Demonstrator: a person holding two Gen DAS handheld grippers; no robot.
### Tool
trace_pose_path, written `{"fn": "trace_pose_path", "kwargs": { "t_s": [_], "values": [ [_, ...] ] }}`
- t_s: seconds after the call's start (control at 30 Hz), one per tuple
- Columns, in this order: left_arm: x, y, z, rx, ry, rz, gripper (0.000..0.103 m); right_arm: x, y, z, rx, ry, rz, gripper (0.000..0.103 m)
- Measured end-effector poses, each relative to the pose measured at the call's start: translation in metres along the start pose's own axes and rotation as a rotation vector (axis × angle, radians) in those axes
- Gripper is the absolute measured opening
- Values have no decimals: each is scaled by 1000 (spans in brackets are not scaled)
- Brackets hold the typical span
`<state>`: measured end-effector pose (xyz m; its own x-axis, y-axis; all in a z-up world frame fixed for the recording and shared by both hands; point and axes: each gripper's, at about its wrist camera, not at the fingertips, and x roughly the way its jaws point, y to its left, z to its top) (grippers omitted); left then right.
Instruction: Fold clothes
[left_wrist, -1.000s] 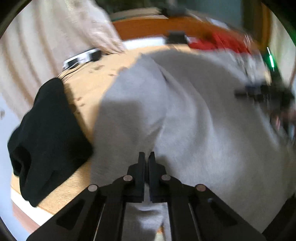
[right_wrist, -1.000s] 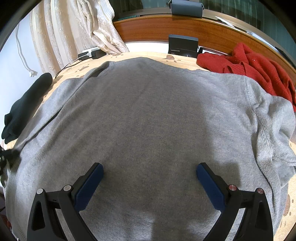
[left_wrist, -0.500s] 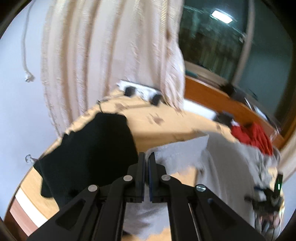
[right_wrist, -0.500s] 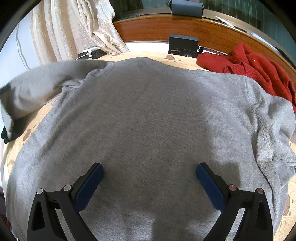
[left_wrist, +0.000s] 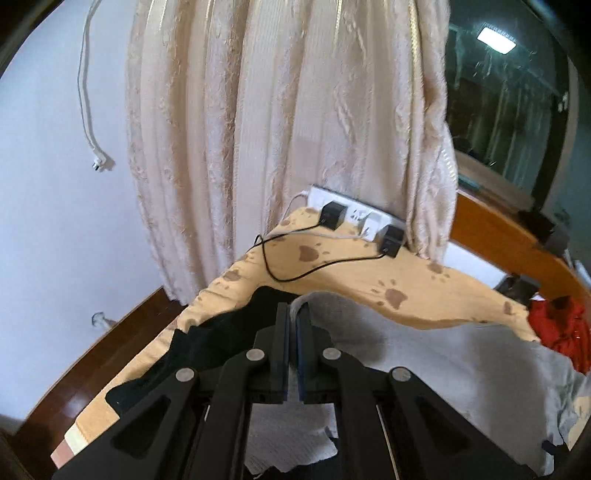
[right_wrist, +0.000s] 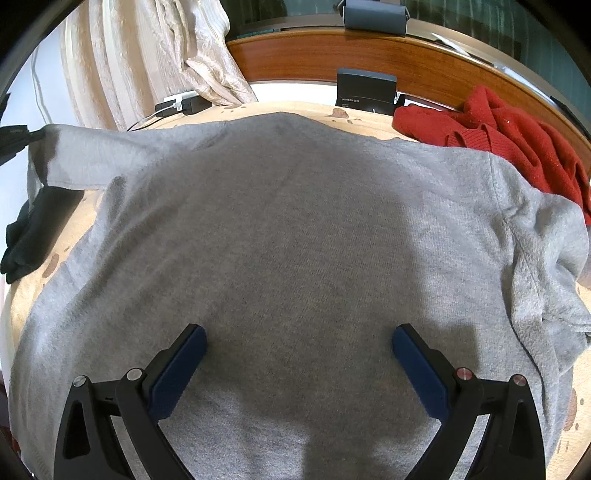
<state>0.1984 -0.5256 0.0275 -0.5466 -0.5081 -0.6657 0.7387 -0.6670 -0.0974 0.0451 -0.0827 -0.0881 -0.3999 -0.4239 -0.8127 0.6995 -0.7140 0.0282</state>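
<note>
The left claw (left_wrist: 291, 321) is clamped on the grey sweater's (right_wrist: 295, 240) sleeve (right_wrist: 92, 158), held up; the right claw (right_wrist: 297, 350) hovers spread apart over the sweater's middle.

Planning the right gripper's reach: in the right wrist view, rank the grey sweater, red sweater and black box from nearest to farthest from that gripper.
1. Grey sweater: directly beneath the right gripper, spread over the table.
2. Red sweater: far right, beyond the grey one's shoulder.
3. Black box: back centre, at the table's far edge.
</note>
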Motion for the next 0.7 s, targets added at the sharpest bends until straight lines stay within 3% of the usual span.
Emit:
{"fn": "trace_pose_path", "kwargs": {
  "t_s": [0.1, 0.17, 0.23, 0.27, 0.37, 0.5, 0.7],
  "values": [
    [11, -9, -1, 51, 48, 51, 18, 0, 0, 0, 0, 0, 0, 103],
    [11, -14, -3, 71, 45, 73, 49, 0, 1, 0, 1, 0, 0, 103],
    [5, -17, -5, 70, 29, 79, 69, 0, 1, 0, 1, 0, 1, 103],
    [2, -19, -5, 69, 21, 82, 75, 0, 1, 0, 1, 0, 0, 103],
    [-8, -29, -11, 68, 9, 53, 78, 0, 1, 0, 0, 0, 0, 103],
    [-24, -76, -41, 161, 46, -134, 79, -1, 1, 0, -1, 0, 0, 103],
    [-35, -192, -126, 424, 164, -418, 79, -2, 2, 0, 1, 0, 2, 103]
  ]
}}
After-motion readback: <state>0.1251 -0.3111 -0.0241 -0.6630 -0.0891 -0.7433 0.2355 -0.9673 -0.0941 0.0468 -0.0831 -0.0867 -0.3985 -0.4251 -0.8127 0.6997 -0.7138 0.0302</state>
